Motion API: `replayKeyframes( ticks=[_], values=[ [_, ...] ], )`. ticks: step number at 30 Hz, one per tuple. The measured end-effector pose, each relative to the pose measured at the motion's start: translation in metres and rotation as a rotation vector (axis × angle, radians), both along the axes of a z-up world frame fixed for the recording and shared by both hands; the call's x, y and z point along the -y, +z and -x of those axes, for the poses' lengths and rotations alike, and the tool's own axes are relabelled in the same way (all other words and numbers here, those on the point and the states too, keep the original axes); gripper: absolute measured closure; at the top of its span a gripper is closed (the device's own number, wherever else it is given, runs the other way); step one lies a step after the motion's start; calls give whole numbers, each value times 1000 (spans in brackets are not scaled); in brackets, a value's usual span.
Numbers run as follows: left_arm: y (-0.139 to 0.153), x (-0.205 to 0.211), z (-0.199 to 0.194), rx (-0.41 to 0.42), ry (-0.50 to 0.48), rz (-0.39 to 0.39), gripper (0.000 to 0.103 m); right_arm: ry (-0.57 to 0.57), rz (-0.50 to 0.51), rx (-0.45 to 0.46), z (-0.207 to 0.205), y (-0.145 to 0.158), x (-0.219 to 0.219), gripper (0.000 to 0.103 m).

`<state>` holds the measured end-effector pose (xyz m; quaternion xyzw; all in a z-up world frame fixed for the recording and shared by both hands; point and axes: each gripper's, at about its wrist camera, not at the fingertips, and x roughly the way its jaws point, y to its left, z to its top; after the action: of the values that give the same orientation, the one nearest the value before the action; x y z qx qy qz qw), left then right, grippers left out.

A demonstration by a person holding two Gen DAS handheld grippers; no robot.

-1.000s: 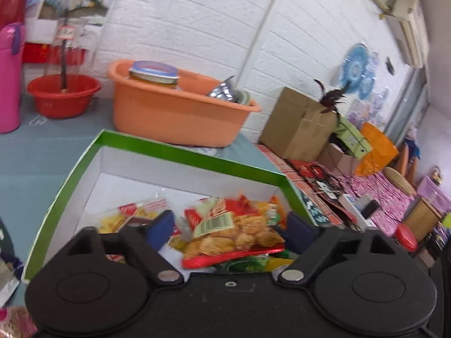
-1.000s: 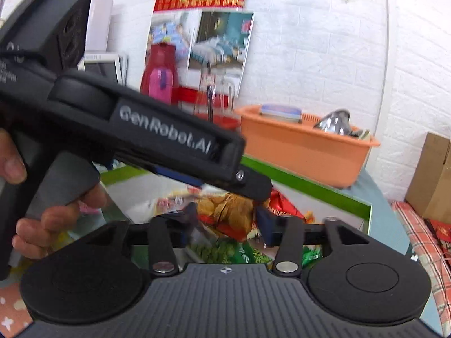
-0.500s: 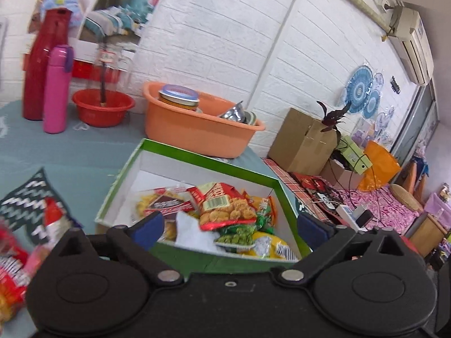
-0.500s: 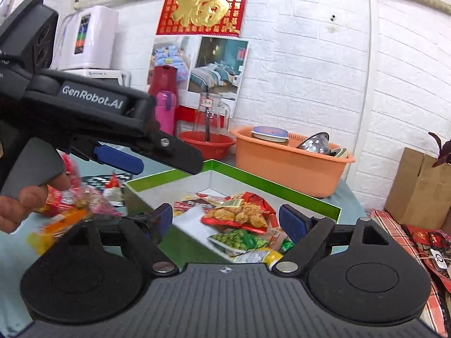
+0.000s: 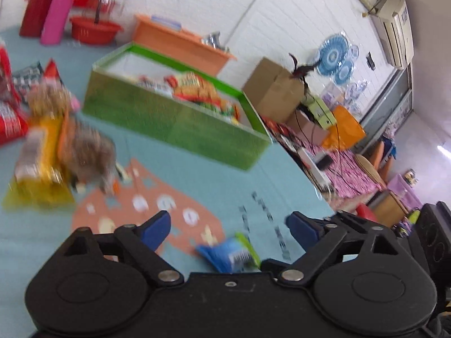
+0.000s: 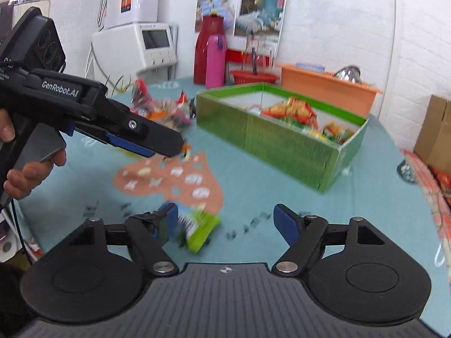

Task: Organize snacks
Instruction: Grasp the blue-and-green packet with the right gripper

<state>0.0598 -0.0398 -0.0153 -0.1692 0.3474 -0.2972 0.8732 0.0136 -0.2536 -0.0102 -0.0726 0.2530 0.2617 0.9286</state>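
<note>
A green cardboard box (image 5: 180,129) (image 6: 284,143) sits on the blue table and holds several snack packets (image 6: 293,112). A pile of loose snack packets (image 5: 56,146) lies to the box's left. A small blue-and-green snack packet (image 5: 231,255) (image 6: 197,228) lies on the table just in front of both grippers. My left gripper (image 5: 228,225) is open and empty above that packet; it also shows in the right wrist view (image 6: 146,140). My right gripper (image 6: 228,219) is open and empty, with the packet beside its left finger.
An orange tub (image 6: 327,87), a red basin (image 6: 251,77), a red flask (image 6: 207,50) and a pink bottle (image 6: 215,60) stand behind the box. A cardboard carton (image 5: 273,90) stands off the table's right edge. An orange patch (image 6: 174,180) is printed on the tablecloth.
Both grippers have pulled back from over the green box toward the near side of the table and opened wide. The blue-and-green packet now lies in front of them.
</note>
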Motion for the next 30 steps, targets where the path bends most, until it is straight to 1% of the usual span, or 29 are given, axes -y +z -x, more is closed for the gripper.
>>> replayKeyframes(
  ticks=[2, 5, 7, 8, 9, 10, 14, 15, 16, 17, 19, 20, 21, 22, 25, 27, 30],
  values=[
    [-5, 4, 3, -20, -17, -5, 0, 14, -22, -31, 7, -7, 0, 0],
    [-8, 8, 6, -14, -32, -23, 0, 39, -31, -46, 10, -13, -6, 0],
    [-10, 11, 6, -15, -35, -40, 12, 52, -29, -50, 9, -15, -10, 3],
    [-11, 12, 6, -18, -36, -45, 15, 57, -30, -51, 8, -15, -12, 5],
    [-14, 14, 5, -22, -41, -48, 20, 58, -31, -53, 7, -16, -13, 7],
    [-15, 15, 5, -26, -45, -49, 23, 58, -31, -56, 6, -16, -14, 8],
    [-20, 20, 0, -36, -45, -59, 24, 42, -42, -52, 0, -15, -13, 12],
    [-21, 22, -1, -34, -48, -61, 27, 40, -48, -53, -1, -15, -13, 14],
    [-22, 23, -1, -30, -51, -62, 34, 41, -51, -56, -1, -15, -13, 16],
    [-22, 24, -3, -27, -54, -64, 36, 48, -50, -62, -3, -15, -14, 22],
    [-24, 26, -5, -18, -51, -72, 37, 56, -42, -71, -5, -18, -16, 33],
    [-25, 27, -5, -14, -48, -82, 38, 57, -40, -78, -6, -19, -17, 47],
    [-26, 28, -5, -8, -43, -91, 38, 59, -43, -85, -7, -20, -18, 53],
    [-27, 28, -5, -6, -39, -95, 39, 58, -48, -81, -7, -21, -18, 54],
    [-27, 27, -6, -16, -32, -75, 41, 57, -43, -71, -5, -20, -20, 58],
    [-24, 25, -5, -9, -29, -62, 42, 59, -39, -58, -4, -17, -20, 65],
    [-14, 24, -5, 20, -29, -49, 42, 51, -50, -33, -2, -11, -18, 67]
  ],
)
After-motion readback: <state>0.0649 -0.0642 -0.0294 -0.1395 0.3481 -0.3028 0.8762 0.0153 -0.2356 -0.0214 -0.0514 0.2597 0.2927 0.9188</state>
